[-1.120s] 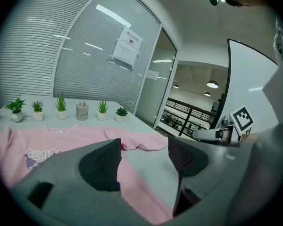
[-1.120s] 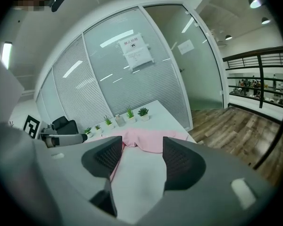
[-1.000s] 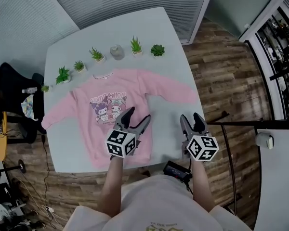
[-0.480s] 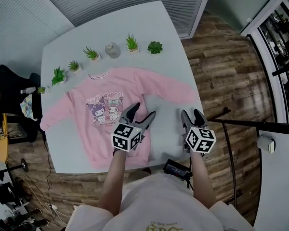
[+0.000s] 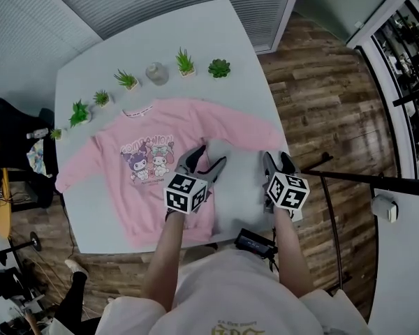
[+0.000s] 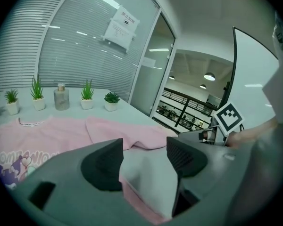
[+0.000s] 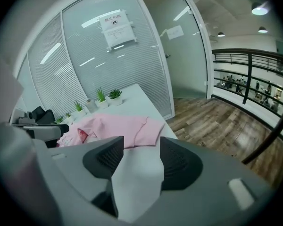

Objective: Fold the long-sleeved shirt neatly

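The long-sleeved shirt is lying flat and face up on the smooth pale table, a soft pink knit with a cartoon print on the chest and a ribbed neckband toward the far side. Both sleeves are spreading outward and sloping toward the table's side edges. My left gripper is hanging over the shirt's side edge near the hem; its dark ridged fingers are spread and closing, pinching nothing, with pink fabric and bare table showing in the gap. My right gripper is hanging near the table's edge beside the shirt, its fingers also spread and closing, with only bare tabletop between them. Small potted plants and a rounded grey bottle are standing in a row beyond the collar.
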`<act>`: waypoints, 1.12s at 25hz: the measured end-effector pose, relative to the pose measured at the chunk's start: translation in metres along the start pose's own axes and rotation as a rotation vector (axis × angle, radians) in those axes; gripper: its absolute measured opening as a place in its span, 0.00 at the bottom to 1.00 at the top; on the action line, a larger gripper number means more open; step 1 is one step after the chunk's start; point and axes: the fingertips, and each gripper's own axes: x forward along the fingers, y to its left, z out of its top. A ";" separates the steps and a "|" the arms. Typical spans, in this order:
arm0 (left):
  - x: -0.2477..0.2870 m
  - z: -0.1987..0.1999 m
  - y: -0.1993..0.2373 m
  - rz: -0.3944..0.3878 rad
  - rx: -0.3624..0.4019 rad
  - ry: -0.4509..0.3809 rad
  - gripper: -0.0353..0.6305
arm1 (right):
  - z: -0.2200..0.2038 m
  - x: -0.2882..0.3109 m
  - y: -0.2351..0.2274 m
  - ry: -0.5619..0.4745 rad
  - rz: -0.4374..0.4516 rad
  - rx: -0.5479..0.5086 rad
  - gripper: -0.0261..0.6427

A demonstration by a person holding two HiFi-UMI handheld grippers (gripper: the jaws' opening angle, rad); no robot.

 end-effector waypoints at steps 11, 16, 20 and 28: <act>0.004 -0.006 -0.001 0.017 0.000 0.031 0.46 | -0.007 0.018 -0.015 0.062 -0.070 -0.133 0.37; 0.001 -0.004 -0.002 0.014 0.011 0.026 0.45 | -0.005 0.024 -0.012 0.058 -0.061 -0.179 0.33; 0.000 0.000 -0.006 0.010 0.006 0.016 0.44 | -0.006 0.026 -0.014 0.082 -0.091 -0.271 0.25; 0.000 -0.007 -0.010 0.014 0.016 0.037 0.43 | -0.012 0.029 -0.011 0.124 -0.078 -0.375 0.11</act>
